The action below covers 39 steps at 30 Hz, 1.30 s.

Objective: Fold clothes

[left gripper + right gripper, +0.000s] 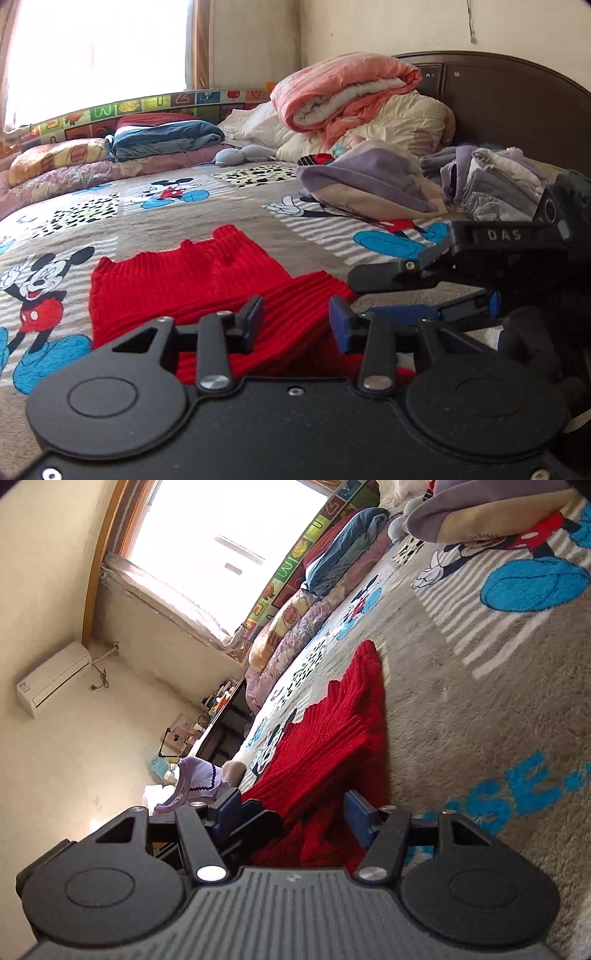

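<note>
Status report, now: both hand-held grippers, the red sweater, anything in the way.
Left hand-held gripper open, empty. Right hand-held gripper open around red sweater edge. Sweater partly folded on bed. Nothing in the way.

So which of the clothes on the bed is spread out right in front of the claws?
The red knit sweater. It lies partly folded on the cartoon blanket; the purple garment and folded stack sit farther back by the headboard.

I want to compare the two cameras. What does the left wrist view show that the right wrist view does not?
Only the left wrist view shows the headboard, the pink quilt and the stack of folded clothes. Only the right wrist view shows the air conditioner and a lilac garment. Both show the red sweater on the cartoon blanket, the window and both grippers.
</note>
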Each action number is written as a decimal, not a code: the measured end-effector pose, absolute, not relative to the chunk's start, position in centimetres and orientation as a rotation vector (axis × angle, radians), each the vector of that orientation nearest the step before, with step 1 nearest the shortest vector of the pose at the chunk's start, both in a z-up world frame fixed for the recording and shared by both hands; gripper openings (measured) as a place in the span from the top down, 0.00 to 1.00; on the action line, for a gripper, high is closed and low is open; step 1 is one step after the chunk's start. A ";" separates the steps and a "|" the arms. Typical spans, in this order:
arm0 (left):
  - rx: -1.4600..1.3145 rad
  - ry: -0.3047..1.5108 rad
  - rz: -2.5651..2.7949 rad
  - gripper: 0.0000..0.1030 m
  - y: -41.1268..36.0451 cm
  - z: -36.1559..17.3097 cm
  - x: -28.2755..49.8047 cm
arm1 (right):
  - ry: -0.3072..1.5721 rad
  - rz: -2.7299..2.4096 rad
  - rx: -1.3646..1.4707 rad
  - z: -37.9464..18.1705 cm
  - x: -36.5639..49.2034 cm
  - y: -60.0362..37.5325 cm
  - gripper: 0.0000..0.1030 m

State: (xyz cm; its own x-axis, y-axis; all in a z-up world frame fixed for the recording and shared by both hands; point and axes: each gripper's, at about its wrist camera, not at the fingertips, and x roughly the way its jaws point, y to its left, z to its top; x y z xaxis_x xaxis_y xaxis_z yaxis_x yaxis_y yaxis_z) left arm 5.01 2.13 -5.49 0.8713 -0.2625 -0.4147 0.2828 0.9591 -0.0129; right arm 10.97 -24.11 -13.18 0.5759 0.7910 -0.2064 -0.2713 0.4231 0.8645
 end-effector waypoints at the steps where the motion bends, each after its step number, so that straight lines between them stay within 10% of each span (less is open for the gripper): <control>1: 0.007 0.421 -0.264 0.62 3.3 -5.1 4.9 | 0.687 0.713 0.915 -13.3 11.3 -24.1 0.45; 12: -0.213 0.385 -0.096 0.62 10.8 -2.8 4.3 | 0.723 0.558 1.039 -14.0 13.7 -22.4 0.90; 30: -0.255 0.485 -0.044 0.63 13.5 -4.1 5.0 | 0.441 0.630 1.014 -6.3 11.8 -25.1 0.90; 39: -0.074 0.700 -0.185 0.66 8.4 -8.7 6.8 | 0.513 0.518 1.014 -11.2 10.3 -27.6 0.90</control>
State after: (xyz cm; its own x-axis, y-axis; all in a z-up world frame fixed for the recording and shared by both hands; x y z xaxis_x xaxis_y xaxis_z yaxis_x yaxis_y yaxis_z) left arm 6.79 8.38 -8.68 0.7493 -0.1940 -0.6331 0.1442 0.9810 -0.1300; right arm 10.33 -27.61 -11.24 0.7668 0.6218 -0.1591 -0.1657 0.4312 0.8869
